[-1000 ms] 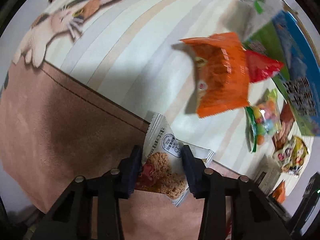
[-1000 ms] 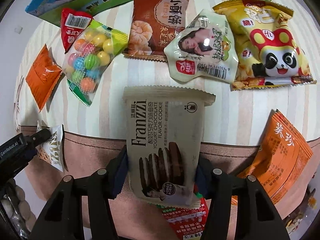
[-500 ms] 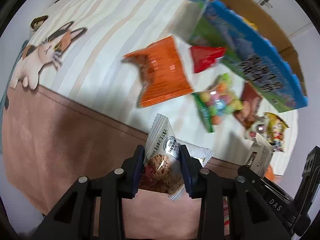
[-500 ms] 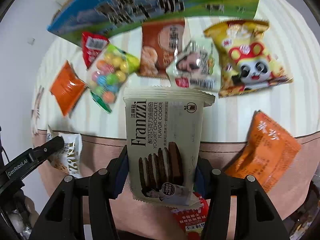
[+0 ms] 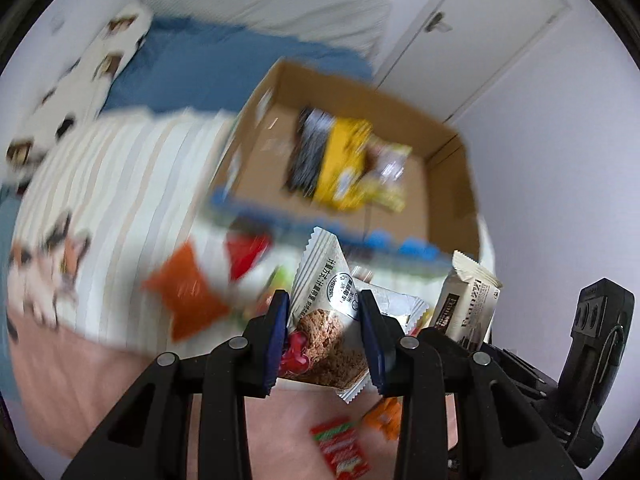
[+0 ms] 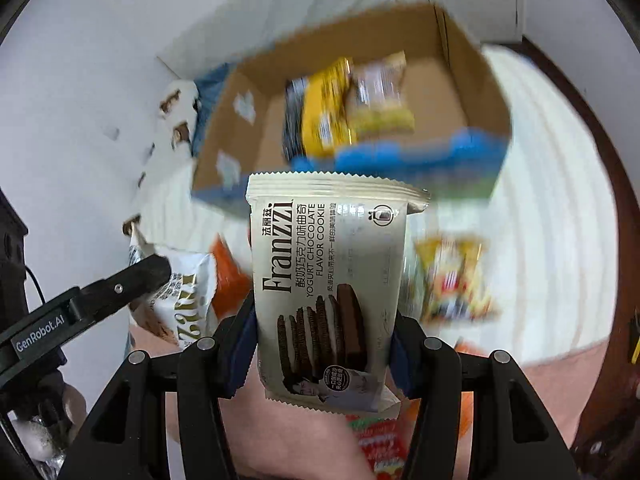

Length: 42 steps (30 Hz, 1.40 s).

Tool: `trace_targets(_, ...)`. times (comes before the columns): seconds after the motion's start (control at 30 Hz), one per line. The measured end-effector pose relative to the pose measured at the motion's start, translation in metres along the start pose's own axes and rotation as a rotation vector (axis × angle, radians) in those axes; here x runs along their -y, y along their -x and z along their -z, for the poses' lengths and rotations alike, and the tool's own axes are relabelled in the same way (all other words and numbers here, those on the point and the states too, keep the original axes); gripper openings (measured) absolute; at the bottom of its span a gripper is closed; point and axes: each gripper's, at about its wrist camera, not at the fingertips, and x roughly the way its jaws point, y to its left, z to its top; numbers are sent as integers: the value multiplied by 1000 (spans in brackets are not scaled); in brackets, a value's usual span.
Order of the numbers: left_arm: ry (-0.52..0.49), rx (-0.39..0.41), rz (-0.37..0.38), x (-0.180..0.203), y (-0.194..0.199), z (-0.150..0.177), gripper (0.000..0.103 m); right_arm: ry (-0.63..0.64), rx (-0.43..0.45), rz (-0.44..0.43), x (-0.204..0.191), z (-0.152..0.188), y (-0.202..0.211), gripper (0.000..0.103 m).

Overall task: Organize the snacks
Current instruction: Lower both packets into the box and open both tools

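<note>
The left gripper [image 5: 324, 336] is closed tight on a small silver biscuit packet [image 5: 326, 320], its blue pads pressing both sides of the wrapper, which stands upright between them with its crimped top edge pointing up. The right gripper [image 6: 324, 344] is clamped on a cream cookie pack [image 6: 326, 280] printed with chocolate sandwich cookies; the jaws sit wider apart because the pack fills the space between them. In the right wrist view the left gripper's finger [image 6: 120, 288] crosses in from the left edge, with its packet beside it, so the two grippers are close together, side by side. In the left wrist view the cookie pack shows at the right, just past the left gripper's arm.

Beyond both packs is an open cardboard box [image 5: 452, 152] with a blue printed front wall. Inside it lie a yellow bag [image 5: 340, 164] and at least one more pale packet, blurred. The box rests on a striped bedspread [image 5: 120, 184] with a cat print at its left.

On the bedspread in front of the box are loose snacks: an orange bag [image 5: 188, 296], a red packet [image 5: 246, 252], and, in the right wrist view, a yellow bag with a cartoon print [image 6: 452, 276], all blurred. Below the grippers a red and green packet [image 5: 340, 448] lies on the pink band of cloth [image 5: 60, 368].
</note>
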Motion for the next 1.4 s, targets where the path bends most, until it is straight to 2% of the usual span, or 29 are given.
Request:
trace_targets(0.17,-60,34,-24,27,-7,-60,32,35,70,51,-6,-61,9,59)
trace_targets(0.3,-60,-15,-54,30,-40,-102,32,37,58,97,-1,-107,-10,59)
trace_targets(0.4,-51,-76,-83,24,-75,-121,32,34,21,125,3,-126,-35,59)
trace_targets(0.5,-39,-145,-102,16,-110,-129,32,25,-27,150,11,-139,-67,59)
trace_targets(0.7,-9,-254,-143,-3,-164,-126,32,4,-101,170,26,-138,-111,59)
trace_targets(0.8,-11,-321,-165,-8,-184,-119,34,-9,-198,151,35,-139,-139,61)
trace_targets(0.83,-16,-342,-170,-9,-190,-116,35,-5,-242,157,37,-138,-151,63)
trace_targets(0.87,-22,-353,-172,-10,-194,-113,35,-2,-270,171,39,-136,-157,74)
trace_targets(0.9,-27,-356,-171,-12,-197,-110,38,-1,-287,179,40,-135,-162,82)
trace_targets(0.93,-29,-357,-174,-13,-198,-109,47,2,-299,184,42,-134,-166,94)
trace_targets(0.97,-33,-358,-173,-14,-199,-107,54,2,-303,190,43,-133,-168,95)
trace_targets(1.03,-44,-355,-182,-15,-200,-105,93,-1,-302,190,43,-133,-169,94)
trace_targets(1.27,-59,-319,-187,-14,-188,-104,94,-3,-253,225,44,-133,-163,95)
trace_targets(1.4,-92,-256,-204,-5,-168,-102,94,8,-202,250,40,-136,-148,95)
